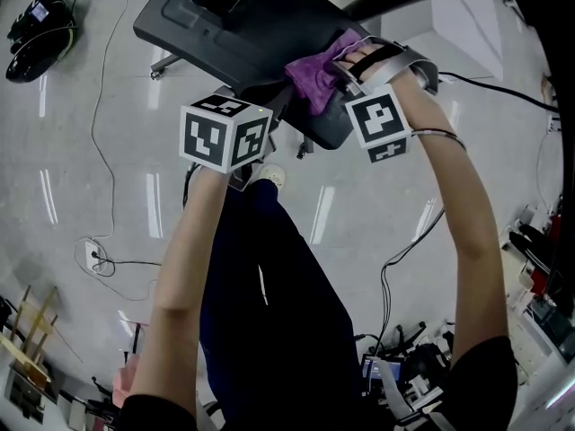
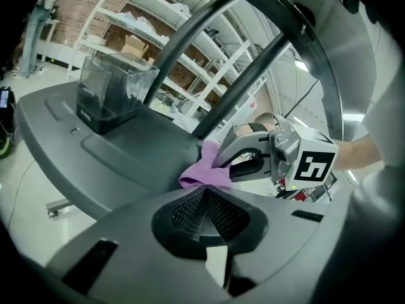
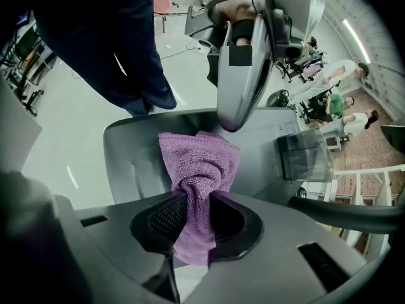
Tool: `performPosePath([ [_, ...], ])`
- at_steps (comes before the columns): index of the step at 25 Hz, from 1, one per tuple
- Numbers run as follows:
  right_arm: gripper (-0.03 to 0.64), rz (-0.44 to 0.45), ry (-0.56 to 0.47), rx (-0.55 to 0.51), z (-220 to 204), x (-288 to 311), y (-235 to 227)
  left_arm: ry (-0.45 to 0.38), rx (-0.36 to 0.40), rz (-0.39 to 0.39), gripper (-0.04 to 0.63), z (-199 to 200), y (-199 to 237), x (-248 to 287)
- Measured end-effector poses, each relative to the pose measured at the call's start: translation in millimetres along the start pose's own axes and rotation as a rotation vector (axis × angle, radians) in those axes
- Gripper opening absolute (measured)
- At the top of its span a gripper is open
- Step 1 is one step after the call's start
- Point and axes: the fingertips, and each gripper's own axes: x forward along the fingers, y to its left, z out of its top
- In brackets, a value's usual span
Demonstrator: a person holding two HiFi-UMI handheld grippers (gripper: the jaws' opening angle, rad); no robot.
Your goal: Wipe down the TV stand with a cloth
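Jaws of the left hand-held gripper (image 2: 205,209) together, nothing between; held over the near part of the TV stand (image 2: 95,163), apparently parked clear of the wiping path. Purple cloth (image 3: 196,160) bunched at one end, free end spread flat on the stand's dark base for broad fabric contact. Right hand-held gripper (image 3: 193,215) clamped on the bunched end, tilted down toward the base to press the cloth. Judged step: wiping under way; extent already wiped not determinable.
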Motion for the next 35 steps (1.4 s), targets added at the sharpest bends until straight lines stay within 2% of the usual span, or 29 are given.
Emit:
performPosePath([
  [13, 0.104, 0.074, 0.009, 0.057, -14.5, -19.0, 78.8, 0.063, 0.049, -0.081, 0.008, -28.8, -57.1, 34.9],
  [21, 0.106, 0.161, 0.065, 0.025, -32.7, -26.9, 126.6, 0.062, 0.062, -0.109, 0.008, -30.6, -78.3, 46.0],
  [27, 0.106, 0.132, 0.09, -0.002, -38.7, -34.3, 100.8, 0.048, 0.063, -0.103, 0.008, -21.6, -67.9, 38.4],
  [35, 0.106, -0.022, 0.092, 0.003, -42.6, -27.7, 6.4, -0.002, 0.044, -0.089, 0.008, 10.8, -37.1, 21.3],
])
